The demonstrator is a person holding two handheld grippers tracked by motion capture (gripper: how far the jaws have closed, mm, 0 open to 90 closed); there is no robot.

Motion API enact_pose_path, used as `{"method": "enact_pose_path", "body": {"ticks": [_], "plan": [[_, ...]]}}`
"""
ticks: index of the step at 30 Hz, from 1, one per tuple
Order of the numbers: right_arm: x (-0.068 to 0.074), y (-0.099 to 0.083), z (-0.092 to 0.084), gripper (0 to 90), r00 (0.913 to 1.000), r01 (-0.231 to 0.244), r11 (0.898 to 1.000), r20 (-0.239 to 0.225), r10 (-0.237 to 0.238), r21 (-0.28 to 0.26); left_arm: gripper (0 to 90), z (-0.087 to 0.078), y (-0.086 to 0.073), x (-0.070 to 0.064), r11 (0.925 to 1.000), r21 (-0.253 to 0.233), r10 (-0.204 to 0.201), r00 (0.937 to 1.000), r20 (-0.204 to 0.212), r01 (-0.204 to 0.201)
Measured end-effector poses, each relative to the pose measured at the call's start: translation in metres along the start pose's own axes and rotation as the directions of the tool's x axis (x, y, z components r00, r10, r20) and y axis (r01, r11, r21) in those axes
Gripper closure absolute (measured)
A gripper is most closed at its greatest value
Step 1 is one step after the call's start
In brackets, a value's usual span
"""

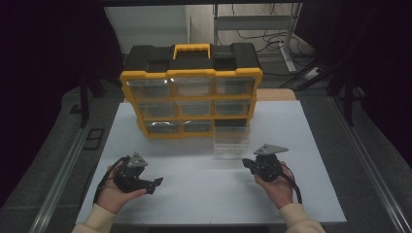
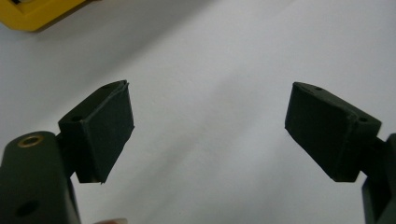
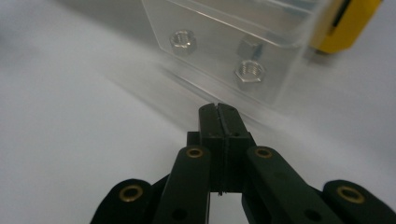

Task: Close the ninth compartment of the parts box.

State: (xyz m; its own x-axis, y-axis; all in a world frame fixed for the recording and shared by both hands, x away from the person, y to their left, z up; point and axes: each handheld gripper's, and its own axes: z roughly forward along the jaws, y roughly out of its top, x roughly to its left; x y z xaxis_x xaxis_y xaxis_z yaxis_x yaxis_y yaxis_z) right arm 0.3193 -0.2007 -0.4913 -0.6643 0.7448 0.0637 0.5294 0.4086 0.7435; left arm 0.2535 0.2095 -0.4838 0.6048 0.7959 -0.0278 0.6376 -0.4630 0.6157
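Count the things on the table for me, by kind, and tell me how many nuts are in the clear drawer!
Yellow and black organizer box: 1
Clear drawer pulled out on the table: 1
Metal nuts seen in that drawer: 3
Grippers: 2, the left gripper open, the right gripper shut on nothing
Total: 7

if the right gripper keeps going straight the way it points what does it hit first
Most likely the clear plastic drawer pulled out of the yellow organizer. The right gripper, its fingers shut on nothing, aims at the drawer's front wall, with nuts behind it. The gap between them is hard to judge.
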Motion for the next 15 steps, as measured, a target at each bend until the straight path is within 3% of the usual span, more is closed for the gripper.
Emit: {"method": "enact_pose_path", "body": {"ticks": [4,15], "plan": [[0.007,0.008,0.01,90.0,0.9997,0.024,1.0,-0.002,-0.024,-0.013,15.5,0.001,0.0,-0.001,1.0,0.003,0.003,1.0,0.0,-0.003],[0.015,0.02,0.029,90.0,0.9996,0.029,0.999,-0.006,-0.029,-0.021,16.1,0.001,0.0,-0.001,1.0,0.0,0.0,1.0,0.0,0.0]]}}
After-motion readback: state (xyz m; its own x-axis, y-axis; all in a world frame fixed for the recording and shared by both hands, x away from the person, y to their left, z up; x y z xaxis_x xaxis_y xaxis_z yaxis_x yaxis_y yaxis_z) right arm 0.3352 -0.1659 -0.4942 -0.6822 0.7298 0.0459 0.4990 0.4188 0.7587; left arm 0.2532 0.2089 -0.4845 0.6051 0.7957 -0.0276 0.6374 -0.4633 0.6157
